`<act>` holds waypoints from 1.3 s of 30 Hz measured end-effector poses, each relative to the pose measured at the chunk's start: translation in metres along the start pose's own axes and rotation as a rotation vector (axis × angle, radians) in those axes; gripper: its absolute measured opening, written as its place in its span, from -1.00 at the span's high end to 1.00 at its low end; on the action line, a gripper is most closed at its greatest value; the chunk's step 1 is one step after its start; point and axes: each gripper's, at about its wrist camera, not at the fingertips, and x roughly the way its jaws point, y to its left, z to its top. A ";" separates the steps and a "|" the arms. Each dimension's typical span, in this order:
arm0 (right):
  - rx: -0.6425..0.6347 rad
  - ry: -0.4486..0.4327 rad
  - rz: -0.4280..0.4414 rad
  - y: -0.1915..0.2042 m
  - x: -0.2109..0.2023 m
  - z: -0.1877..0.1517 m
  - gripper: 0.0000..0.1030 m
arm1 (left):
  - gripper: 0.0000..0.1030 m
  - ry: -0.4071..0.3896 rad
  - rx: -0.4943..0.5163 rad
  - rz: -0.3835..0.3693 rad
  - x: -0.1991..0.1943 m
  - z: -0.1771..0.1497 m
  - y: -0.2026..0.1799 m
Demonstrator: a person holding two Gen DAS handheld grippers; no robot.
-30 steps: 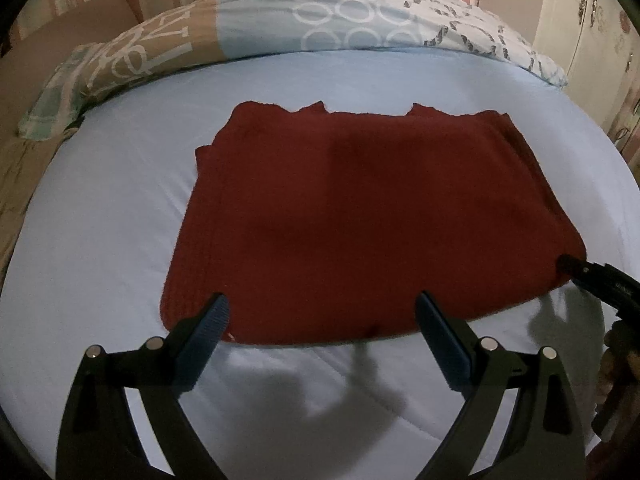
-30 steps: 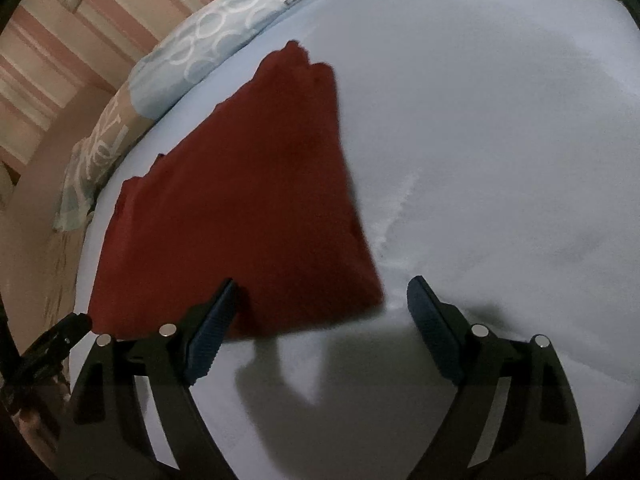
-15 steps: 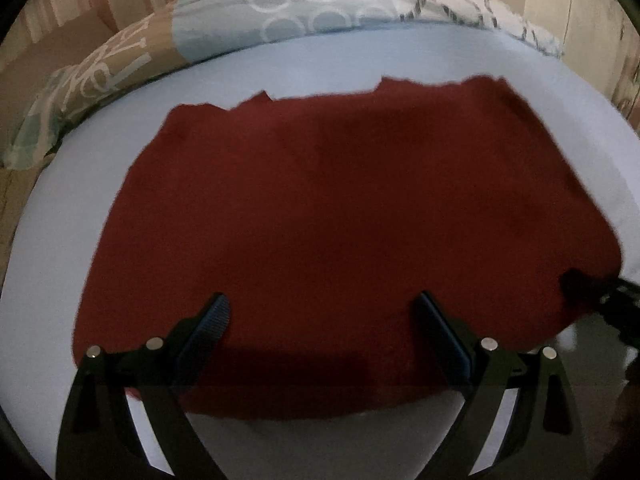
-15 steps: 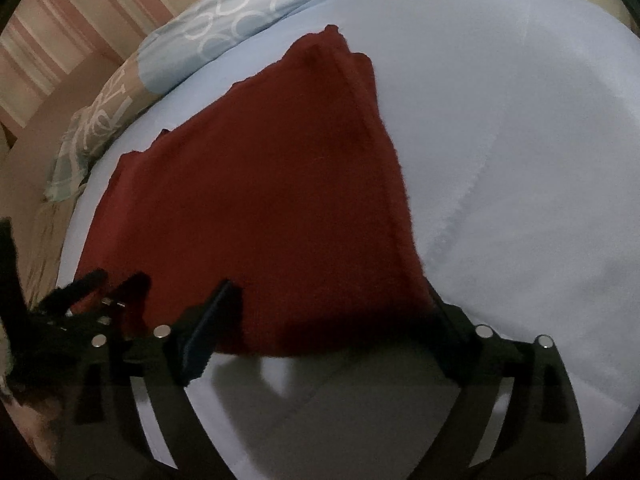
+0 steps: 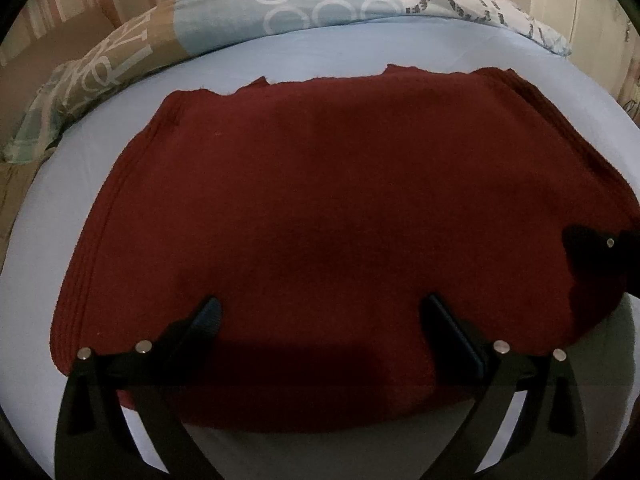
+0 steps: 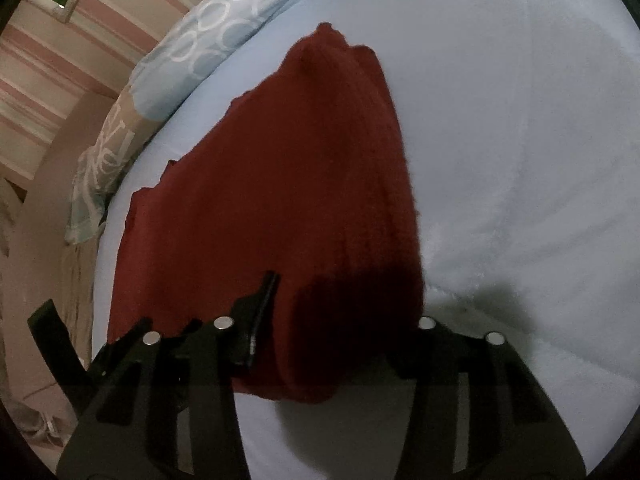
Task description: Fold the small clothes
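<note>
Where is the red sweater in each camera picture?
Left wrist view: the red sweater fills the middle, spread flat on the blue sheet, with the left gripper open over its near edge.
Right wrist view: it runs from the top middle down to the bottom centre-left, its near corner under the open right gripper.
Shared landmark: the patterned pillow, beyond the sweater in both views.

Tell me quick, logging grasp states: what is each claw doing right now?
Left claw: open, over the red garment, holding nothing.
Right claw: open, straddling the garment's near corner, not clamped.
</note>
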 end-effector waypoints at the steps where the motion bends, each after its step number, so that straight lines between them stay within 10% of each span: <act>1: -0.008 -0.015 -0.005 0.003 -0.001 -0.001 0.25 | -0.97 0.001 0.001 0.001 0.000 0.000 0.000; 9: -0.004 -0.072 -0.080 0.010 0.004 0.002 0.30 | -0.97 -0.003 -0.001 0.001 0.000 -0.001 -0.002; 23: -0.420 -0.268 -0.167 0.103 -0.024 -0.019 0.37 | -0.96 0.010 0.000 -0.057 -0.002 0.003 0.006; 39: -0.668 -0.210 -0.142 0.247 0.025 -0.065 0.38 | -0.96 -0.088 -0.244 0.037 -0.060 -0.012 0.257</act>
